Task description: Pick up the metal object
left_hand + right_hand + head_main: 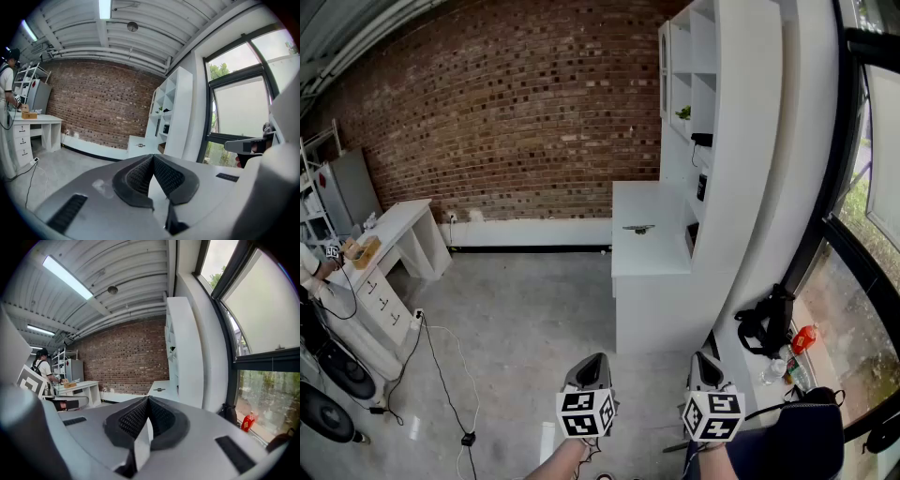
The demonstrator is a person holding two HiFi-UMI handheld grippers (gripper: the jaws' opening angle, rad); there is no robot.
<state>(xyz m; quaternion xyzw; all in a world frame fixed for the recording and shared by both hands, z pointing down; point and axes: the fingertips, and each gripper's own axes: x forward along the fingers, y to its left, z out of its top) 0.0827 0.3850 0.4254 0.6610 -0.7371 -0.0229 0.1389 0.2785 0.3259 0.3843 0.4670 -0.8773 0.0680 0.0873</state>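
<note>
A small dark metal object [638, 228] lies on the white counter [647, 258] far ahead; it shows tiny in the left gripper view [139, 145] and the right gripper view [160, 390]. My left gripper [598, 358] is held low at the bottom of the head view, well short of the counter, its jaws shut with nothing between them [152, 157]. Beside it my right gripper [701, 357] also points toward the counter, its pads [140, 416] meeting at the tips, empty.
A tall white shelf unit [727, 103] rises behind the counter. A brick wall [506, 112] closes the back. At the left stand a white desk [389, 239] with a person beside it and cables [441, 375] on the floor. A black bag [766, 323] and a red bottle [803, 338] sit by the window.
</note>
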